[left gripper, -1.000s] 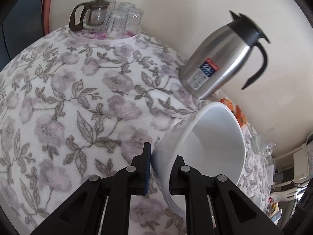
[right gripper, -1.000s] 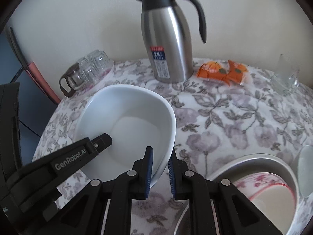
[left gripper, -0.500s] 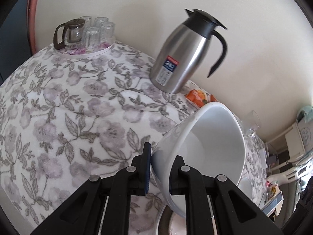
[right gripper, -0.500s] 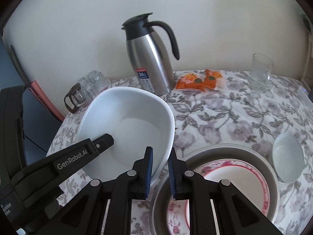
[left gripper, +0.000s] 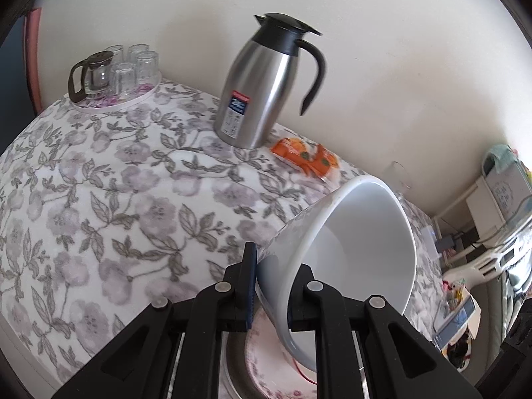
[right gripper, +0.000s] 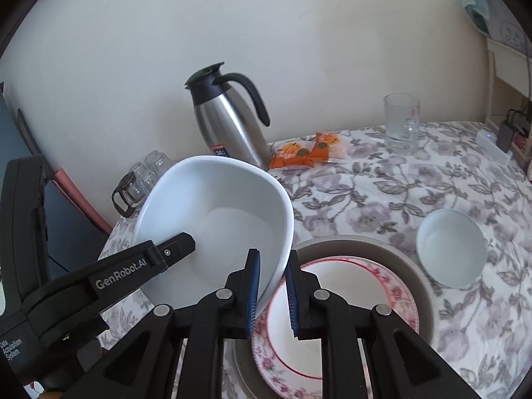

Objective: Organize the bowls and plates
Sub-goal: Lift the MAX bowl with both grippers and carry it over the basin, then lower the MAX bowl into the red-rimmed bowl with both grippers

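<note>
Both grippers clamp the rim of the large white bowl point(right gripper: 212, 229): the left gripper point(left gripper: 271, 286) on one side, the right gripper point(right gripper: 271, 291) on the other. The bowl has travelled across the table point(right gripper: 415, 179) and now hangs at the edge of the floral plate point(right gripper: 345, 319), probably about to stack there.
</note>
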{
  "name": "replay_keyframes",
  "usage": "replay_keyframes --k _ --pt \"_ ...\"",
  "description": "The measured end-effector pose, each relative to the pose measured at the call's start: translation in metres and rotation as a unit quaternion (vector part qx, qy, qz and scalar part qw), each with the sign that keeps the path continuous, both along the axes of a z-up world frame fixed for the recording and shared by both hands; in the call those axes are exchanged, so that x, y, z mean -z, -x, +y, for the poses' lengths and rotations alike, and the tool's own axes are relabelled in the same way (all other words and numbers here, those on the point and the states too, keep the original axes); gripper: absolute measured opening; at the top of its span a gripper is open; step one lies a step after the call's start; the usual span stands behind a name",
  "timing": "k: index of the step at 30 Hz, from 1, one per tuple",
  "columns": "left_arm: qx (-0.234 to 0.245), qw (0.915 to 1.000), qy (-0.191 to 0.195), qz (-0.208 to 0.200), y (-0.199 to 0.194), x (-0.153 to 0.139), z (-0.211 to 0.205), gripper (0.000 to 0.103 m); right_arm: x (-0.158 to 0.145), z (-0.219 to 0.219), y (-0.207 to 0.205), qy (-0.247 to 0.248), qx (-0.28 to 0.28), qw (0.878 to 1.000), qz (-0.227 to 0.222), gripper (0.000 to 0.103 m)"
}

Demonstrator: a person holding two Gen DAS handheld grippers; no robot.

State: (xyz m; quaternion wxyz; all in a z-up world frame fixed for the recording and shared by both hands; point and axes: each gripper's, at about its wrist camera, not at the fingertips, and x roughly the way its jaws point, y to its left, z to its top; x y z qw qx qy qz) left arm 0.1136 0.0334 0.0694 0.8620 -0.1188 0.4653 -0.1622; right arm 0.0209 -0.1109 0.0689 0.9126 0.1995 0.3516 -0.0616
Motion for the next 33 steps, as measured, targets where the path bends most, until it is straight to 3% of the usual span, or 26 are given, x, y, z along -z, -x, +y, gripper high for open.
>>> replay_keyframes --k 15,33 --pt "0.027 0.9995 0.014 0.009 0.036 -0.001 -0.033 0.014 -0.005 -0.026 0.043 0.027 0.023 0.999 0.000 0.017" --pt "0.045 0.9970 -0.004 0.064 0.047 0.029 -0.059 0.015 0.025 -0.052 0.054 -0.005 0.029 0.999 0.042 0.017"
